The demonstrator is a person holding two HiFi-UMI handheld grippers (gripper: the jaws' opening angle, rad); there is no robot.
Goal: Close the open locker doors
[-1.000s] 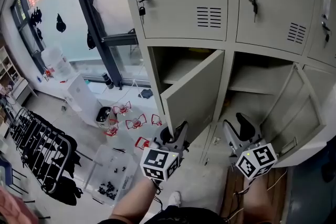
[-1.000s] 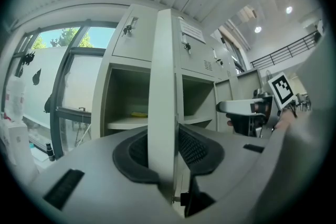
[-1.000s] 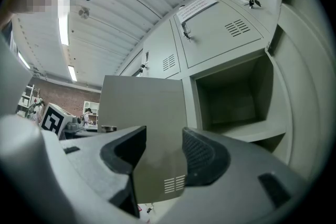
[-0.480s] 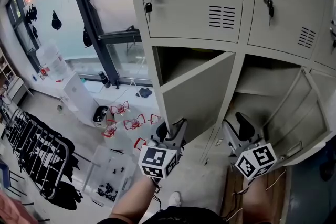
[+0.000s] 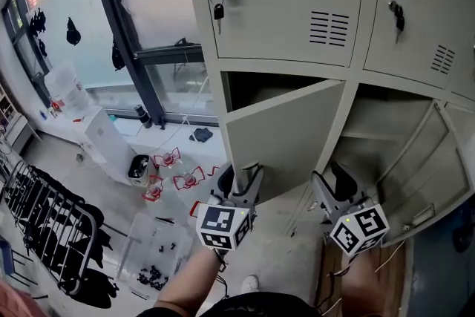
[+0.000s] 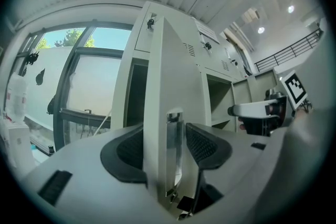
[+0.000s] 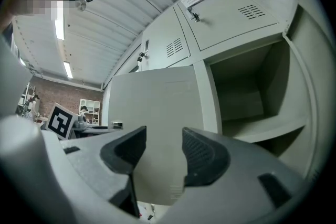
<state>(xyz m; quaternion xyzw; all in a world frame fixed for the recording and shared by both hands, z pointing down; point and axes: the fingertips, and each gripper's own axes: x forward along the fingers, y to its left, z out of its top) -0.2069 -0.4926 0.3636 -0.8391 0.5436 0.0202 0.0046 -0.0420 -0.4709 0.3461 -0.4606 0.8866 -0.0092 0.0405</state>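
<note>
The left gripper [image 5: 241, 176] sat at the free edge of the half-closed left door [image 5: 286, 134]. Its jaws had just been opening and stood fairly wide, with the door edge and metal handle [image 6: 174, 149] between them but not squeezed. The right gripper [image 5: 334, 185] hung empty, jaws apart, near the right-hand locker, whose door [image 5: 438, 167] stood swung out. The push probably wanted to stay level at that free edge until the door met the frame, without snagging the handle
</note>
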